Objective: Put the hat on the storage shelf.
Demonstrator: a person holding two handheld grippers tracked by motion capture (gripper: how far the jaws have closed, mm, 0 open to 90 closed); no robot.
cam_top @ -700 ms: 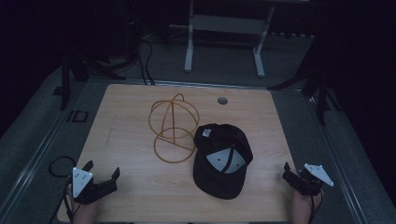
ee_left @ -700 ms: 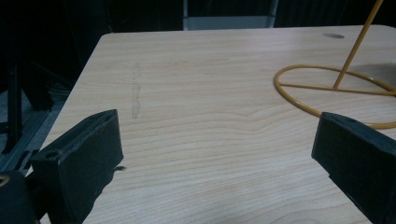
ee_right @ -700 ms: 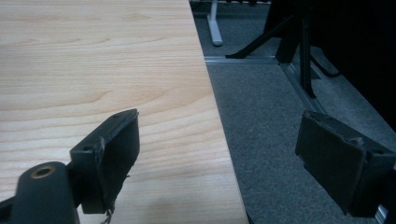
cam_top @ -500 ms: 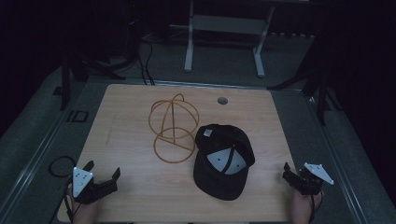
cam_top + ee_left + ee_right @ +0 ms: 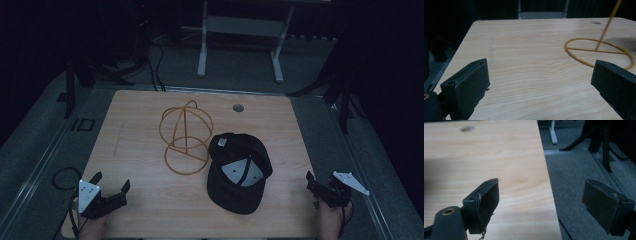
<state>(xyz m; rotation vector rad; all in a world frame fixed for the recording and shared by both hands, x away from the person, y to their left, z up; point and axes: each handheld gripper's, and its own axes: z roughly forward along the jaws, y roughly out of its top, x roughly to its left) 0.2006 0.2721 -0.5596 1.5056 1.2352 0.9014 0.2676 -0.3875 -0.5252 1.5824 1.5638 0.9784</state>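
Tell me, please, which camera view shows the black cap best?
The high view: the black cap lies whole on the table, beside the wire stand. The left gripper view catches a dark blur at its right edge.

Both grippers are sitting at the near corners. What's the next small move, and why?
Probably bring the right gripper in toward the black cap. Its jaws stand open, straddling the table's right edge, with nothing between them. The cap lies beside the wire stand, and the open left gripper is farther from it.
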